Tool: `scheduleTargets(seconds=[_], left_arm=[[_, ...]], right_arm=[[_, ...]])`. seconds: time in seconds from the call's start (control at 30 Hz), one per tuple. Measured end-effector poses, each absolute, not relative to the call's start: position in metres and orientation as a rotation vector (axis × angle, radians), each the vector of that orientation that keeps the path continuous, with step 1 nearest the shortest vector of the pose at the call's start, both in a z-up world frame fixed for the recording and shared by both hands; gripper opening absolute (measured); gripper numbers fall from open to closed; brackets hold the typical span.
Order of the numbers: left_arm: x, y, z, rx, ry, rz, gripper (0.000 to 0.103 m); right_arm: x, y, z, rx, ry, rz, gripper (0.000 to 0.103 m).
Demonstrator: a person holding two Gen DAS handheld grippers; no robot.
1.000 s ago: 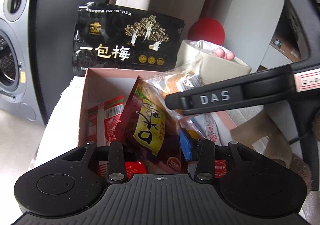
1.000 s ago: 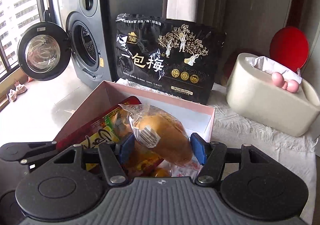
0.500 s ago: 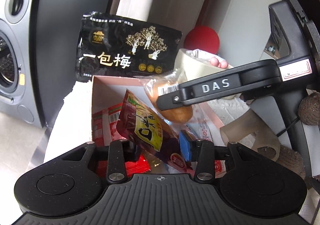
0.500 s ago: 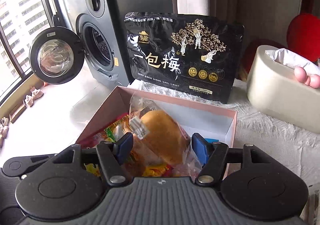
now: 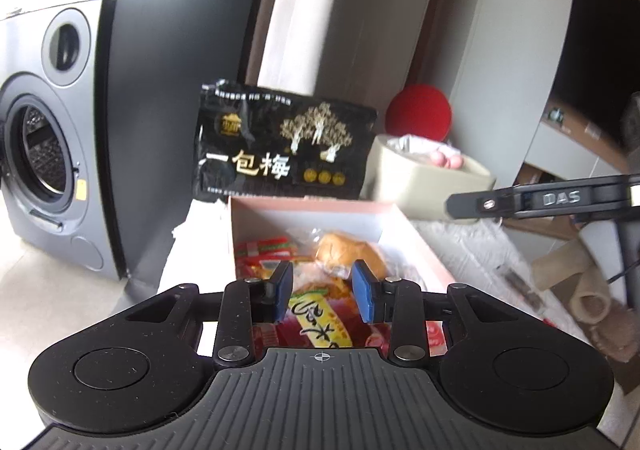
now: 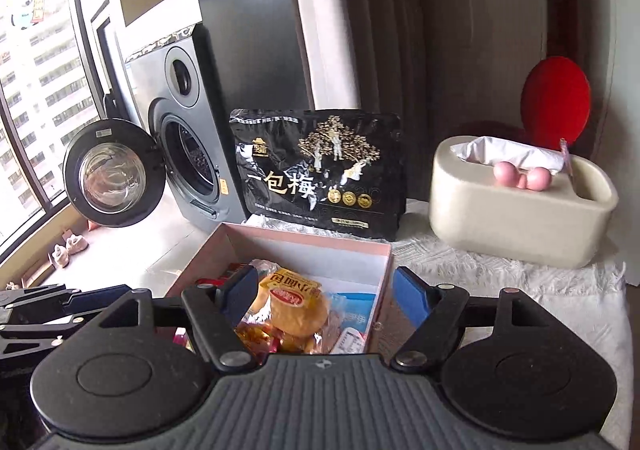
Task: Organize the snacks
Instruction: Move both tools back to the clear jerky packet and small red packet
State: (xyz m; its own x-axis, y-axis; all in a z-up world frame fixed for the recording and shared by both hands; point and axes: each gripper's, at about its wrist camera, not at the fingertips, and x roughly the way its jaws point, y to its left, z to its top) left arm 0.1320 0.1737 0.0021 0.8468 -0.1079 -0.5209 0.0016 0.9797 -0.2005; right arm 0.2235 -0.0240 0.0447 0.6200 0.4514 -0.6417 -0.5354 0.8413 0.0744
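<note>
We see a black bag with gold trees and lettering behind the pink box, a golden bun inside it, and a red disc beyond.

Each black gripper has blue pads, silver screws and a ribbed grey body.

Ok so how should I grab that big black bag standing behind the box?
Probably by its top edge, coming down from above. The black bag stands upright behind the pink box, whose far wall hides the bag's bottom; the flat top seam is thin and free.
</note>
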Motion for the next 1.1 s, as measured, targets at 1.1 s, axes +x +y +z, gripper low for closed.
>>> scheduleTargets(seconds=[1.1], left_arm=[[0.105, 0.018, -0.076, -0.133, 0.842, -0.370, 0.036]], right_arm=[[0.207, -0.189, -0.038, -0.104, 0.789, 0.305, 0.039]])
